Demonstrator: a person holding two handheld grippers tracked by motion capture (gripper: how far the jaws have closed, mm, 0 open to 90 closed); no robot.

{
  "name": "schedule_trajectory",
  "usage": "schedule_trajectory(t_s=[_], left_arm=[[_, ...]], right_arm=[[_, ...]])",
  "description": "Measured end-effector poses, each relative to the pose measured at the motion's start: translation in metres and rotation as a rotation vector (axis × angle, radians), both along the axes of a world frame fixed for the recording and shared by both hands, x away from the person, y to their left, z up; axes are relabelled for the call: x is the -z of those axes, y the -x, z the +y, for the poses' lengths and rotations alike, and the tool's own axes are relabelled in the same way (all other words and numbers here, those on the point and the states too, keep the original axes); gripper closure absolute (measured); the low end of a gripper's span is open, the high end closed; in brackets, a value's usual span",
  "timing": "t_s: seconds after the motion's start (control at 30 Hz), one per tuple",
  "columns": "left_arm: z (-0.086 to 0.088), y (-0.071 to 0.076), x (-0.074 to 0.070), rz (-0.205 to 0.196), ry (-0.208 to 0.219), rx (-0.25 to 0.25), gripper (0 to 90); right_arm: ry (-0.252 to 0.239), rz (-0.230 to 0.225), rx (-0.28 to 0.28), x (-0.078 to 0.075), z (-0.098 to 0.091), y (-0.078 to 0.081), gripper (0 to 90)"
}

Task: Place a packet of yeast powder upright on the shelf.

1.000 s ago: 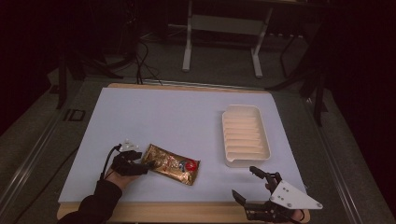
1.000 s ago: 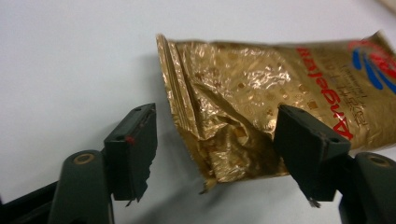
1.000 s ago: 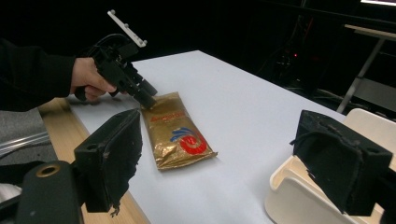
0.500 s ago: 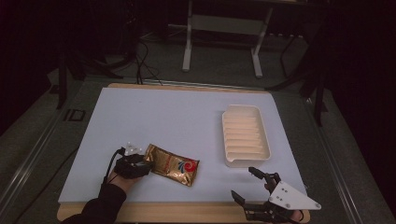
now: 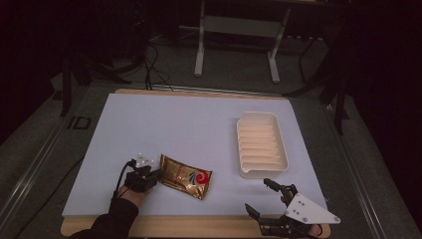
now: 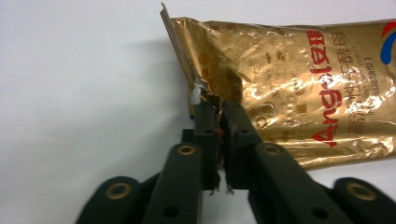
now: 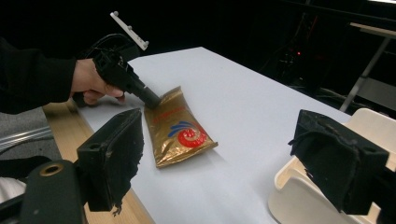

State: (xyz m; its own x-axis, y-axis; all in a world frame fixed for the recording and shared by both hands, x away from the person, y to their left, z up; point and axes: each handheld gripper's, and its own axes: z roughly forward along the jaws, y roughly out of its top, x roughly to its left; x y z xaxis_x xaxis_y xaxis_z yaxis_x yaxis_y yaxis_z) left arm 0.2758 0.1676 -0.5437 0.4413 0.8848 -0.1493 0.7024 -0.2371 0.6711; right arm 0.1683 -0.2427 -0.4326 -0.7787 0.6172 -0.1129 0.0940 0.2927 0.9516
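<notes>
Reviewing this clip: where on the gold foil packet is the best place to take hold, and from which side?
Probably the flat crimped end seam. The gold packet lies flat on the white table, so its filled middle offers little to pinch, while the seam is thin and reachable from the table's left. The left tongs have just closed on that seam, coming in low from that side.

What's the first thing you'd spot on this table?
The shiny gold packet near the front of the white table stands out most. The left gripper pinches its corner, jaws just closed on it. To the right lies a cream ridged tray, with the right gripper open near it.
</notes>
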Motion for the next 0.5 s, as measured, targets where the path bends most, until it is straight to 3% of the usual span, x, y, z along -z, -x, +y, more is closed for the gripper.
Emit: schedule_trajectory(t_s=[0.1, 0.3, 0.5], left_arm=[[-0.002, 0.001, -0.002, -0.007, -0.015, 0.001, 88.6], [0.001, 0.001, -0.019, -0.043, 0.034, 0.008, 89.1], [-0.001, 0.004, -0.037, -0.08, 0.039, 0.05, 89.2]], right_arm=[[-0.001, 0.001, -0.001, 0.0, 0.0, 0.0, 16.3], [-0.014, 0.003, 0.004, -0.001, -0.002, 0.0, 16.4], [-0.033, 0.003, 0.003, -0.002, -0.003, 0.0, 16.3]])
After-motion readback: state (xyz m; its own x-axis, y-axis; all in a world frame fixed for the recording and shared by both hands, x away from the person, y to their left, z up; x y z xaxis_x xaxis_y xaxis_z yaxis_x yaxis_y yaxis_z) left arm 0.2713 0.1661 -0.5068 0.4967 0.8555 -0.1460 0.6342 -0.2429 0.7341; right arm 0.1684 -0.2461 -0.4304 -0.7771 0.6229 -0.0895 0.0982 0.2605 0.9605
